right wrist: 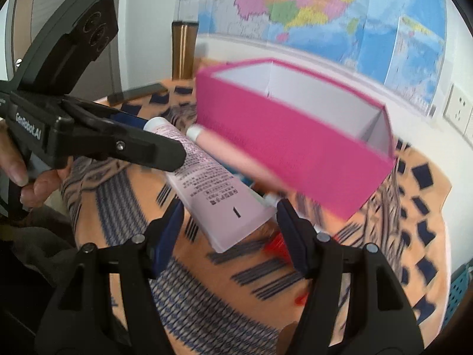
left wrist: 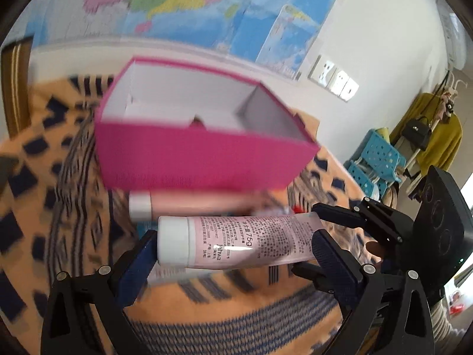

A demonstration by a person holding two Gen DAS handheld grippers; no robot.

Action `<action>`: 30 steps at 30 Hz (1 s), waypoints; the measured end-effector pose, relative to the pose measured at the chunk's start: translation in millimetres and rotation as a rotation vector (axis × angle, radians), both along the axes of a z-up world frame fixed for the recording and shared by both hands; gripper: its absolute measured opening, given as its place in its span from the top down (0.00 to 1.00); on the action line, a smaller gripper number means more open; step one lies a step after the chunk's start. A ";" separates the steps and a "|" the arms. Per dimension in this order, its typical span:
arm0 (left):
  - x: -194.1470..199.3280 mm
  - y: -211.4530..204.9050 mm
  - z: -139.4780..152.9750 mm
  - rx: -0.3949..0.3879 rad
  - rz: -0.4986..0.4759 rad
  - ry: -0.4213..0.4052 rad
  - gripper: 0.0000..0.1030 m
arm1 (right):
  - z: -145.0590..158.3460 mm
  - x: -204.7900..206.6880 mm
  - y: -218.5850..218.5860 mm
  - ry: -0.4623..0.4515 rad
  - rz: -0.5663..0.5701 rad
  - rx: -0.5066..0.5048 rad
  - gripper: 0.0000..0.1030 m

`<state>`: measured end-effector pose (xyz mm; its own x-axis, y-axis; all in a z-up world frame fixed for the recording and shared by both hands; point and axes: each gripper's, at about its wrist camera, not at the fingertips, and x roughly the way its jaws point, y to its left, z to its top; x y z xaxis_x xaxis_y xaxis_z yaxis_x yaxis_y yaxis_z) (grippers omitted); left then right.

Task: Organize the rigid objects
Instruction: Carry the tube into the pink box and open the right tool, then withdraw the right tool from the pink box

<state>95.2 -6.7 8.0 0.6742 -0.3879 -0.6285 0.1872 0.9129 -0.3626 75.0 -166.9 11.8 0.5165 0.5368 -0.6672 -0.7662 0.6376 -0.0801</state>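
1. Left wrist view: the left claw (left wrist: pixel 233 247) grips a pale pink plastic tube with a white screw cap (left wrist: pixel 236 242) lengthwise. One blue pad presses the cap end at lower left of centre; the other presses the flat crimped end at lower right.
2. Tube lies across the frame, cap to the left, printed text facing the camera.
3. Right wrist view: the right claw (right wrist: pixel 229 236) brackets the crimped end of the same tube (right wrist: pixel 207 183). Jaws stand apart; whether the pads press on the tube cannot be told.
4. Same view, left side: the left claw's black finger lies over the tube's cap end; a person's hand (right wrist: pixel 26 174) holds that tool's handle.
5. An open magenta cardboard box with white lining and a divider (left wrist: pixel 192 136) fills centre frame, behind the tube.
6. A second, darker pink tube with a white cap (left wrist: pixel 177 204) lies blurred just in front of the box.
7. Beneath everything: an orange cloth with dark blue patterns (left wrist: pixel 266 310).
8. Background: a coloured wall map (right wrist: pixel 310 6).
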 end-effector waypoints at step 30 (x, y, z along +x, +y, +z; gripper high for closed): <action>103.4 28.3 46.7 0.096 0.064 -0.038 0.00 | 39.1 144.0 -12.8 0.013 -0.193 0.064 0.19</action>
